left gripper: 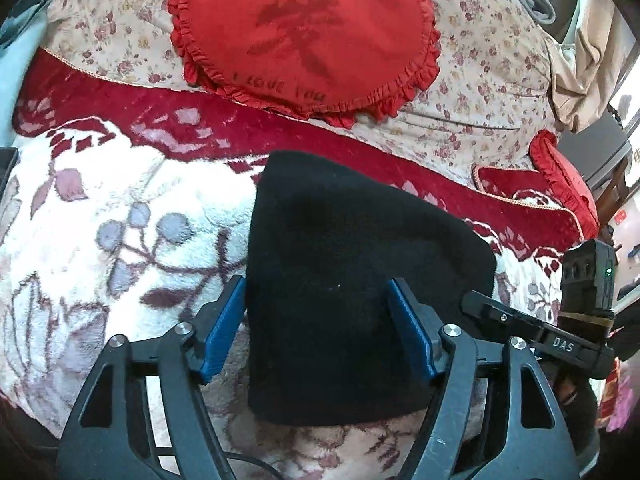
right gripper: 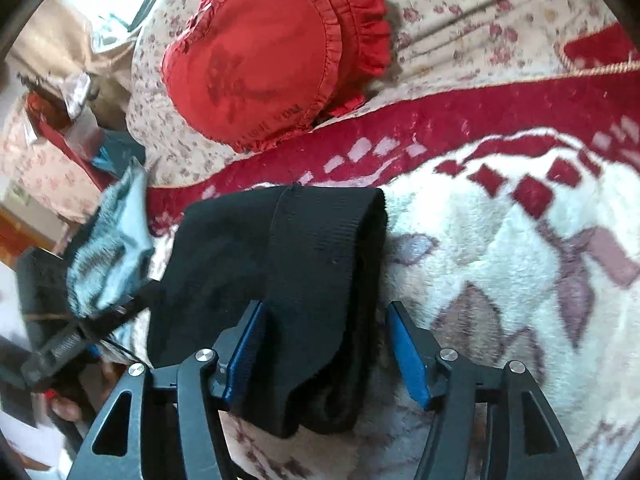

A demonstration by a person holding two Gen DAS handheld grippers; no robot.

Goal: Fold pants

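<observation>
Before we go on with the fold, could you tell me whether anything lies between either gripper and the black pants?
Nothing visible does: the black pants lie directly between the open fingers of the left gripper and right gripper.

Bright daylight, strong fisheye bending at edges, left rim blurred.

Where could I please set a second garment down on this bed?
Bare white floral fleece blanket lies left of the folded black pants, below the red border. It is crowded upward, where the red frilled round cushion sits.
</observation>
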